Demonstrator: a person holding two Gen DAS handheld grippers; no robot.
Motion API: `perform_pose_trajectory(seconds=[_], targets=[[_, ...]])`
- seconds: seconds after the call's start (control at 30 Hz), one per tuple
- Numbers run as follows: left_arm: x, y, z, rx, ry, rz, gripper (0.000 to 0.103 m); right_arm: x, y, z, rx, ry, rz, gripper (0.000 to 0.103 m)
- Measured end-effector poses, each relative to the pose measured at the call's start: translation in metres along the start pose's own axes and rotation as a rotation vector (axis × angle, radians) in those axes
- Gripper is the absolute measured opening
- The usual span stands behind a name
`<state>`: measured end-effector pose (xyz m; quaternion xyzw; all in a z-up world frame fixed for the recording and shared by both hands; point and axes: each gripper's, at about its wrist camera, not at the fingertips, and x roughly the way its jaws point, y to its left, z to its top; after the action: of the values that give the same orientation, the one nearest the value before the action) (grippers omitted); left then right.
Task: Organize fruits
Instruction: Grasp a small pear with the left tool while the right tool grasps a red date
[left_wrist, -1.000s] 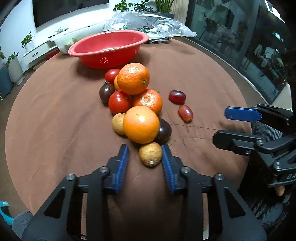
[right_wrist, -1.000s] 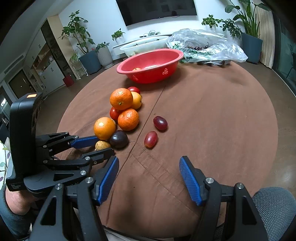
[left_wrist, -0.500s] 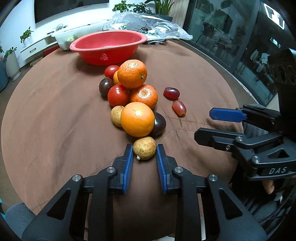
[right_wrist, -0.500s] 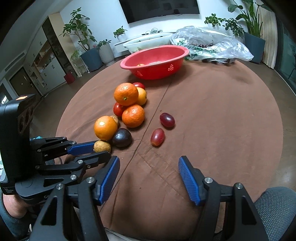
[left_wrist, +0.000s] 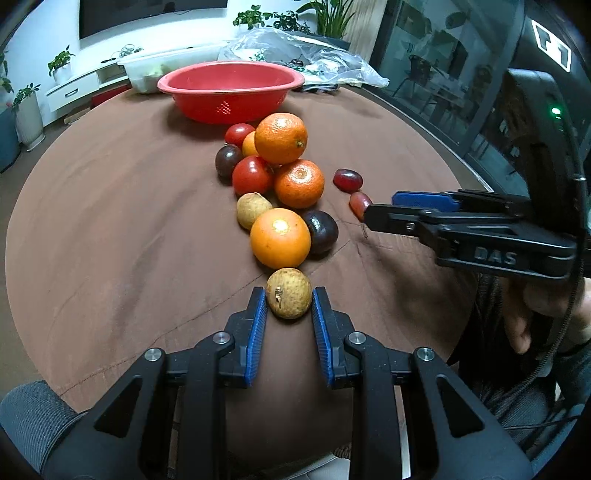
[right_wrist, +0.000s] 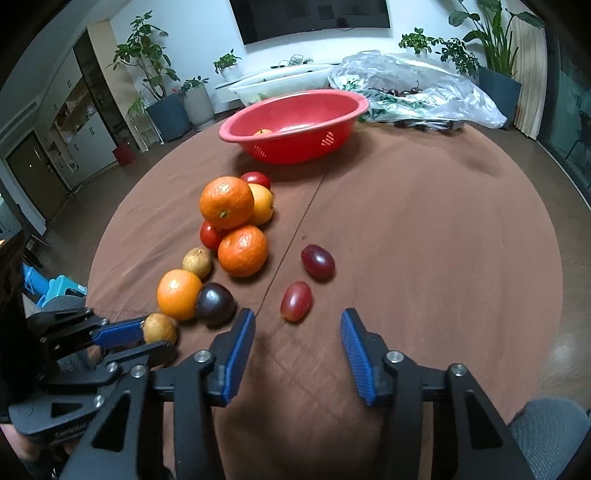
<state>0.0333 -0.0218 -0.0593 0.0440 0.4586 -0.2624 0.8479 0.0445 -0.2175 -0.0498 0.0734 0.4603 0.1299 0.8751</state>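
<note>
While the right gripper (right_wrist: 297, 354) is held spread at lower centre, a small round tan fruit (left_wrist: 288, 297) is pinched by the left gripper (left_wrist: 289, 308).

I'm seeing the round table (right_wrist: 424, 258), draped in brown cloth, carrying a red basket (right_wrist: 295, 129) at its far side, a fruit cluster (right_wrist: 225, 251) trailing nearer from the basket, and a plastic bag (right_wrist: 413, 88) lying right of the basket.
</note>
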Motion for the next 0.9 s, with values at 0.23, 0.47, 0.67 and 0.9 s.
perform_pose_trajectory(seconds=[0.23, 0.47, 0.67, 0.9], targets=[[-0.012, 0.007, -0.004, -0.015, -0.023, 0.004, 0.024, 0.012, 0.006, 0.003, -0.02, 0.028, -0.022, 0.039], [-0.011, 0.008, -0.005, -0.017, -0.027, 0.001, 0.024, 0.016, 0.013, 0.008, -0.04, 0.04, -0.057, 0.034], [-0.011, 0.01, -0.007, -0.025, -0.028, 0.005, 0.024, 0.018, 0.02, 0.008, -0.082, 0.039, -0.103, 0.024], [-0.011, 0.009, -0.008, -0.027, -0.03, 0.008, 0.024, 0.017, 0.017, 0.006, -0.068, 0.035, -0.101, 0.021]])
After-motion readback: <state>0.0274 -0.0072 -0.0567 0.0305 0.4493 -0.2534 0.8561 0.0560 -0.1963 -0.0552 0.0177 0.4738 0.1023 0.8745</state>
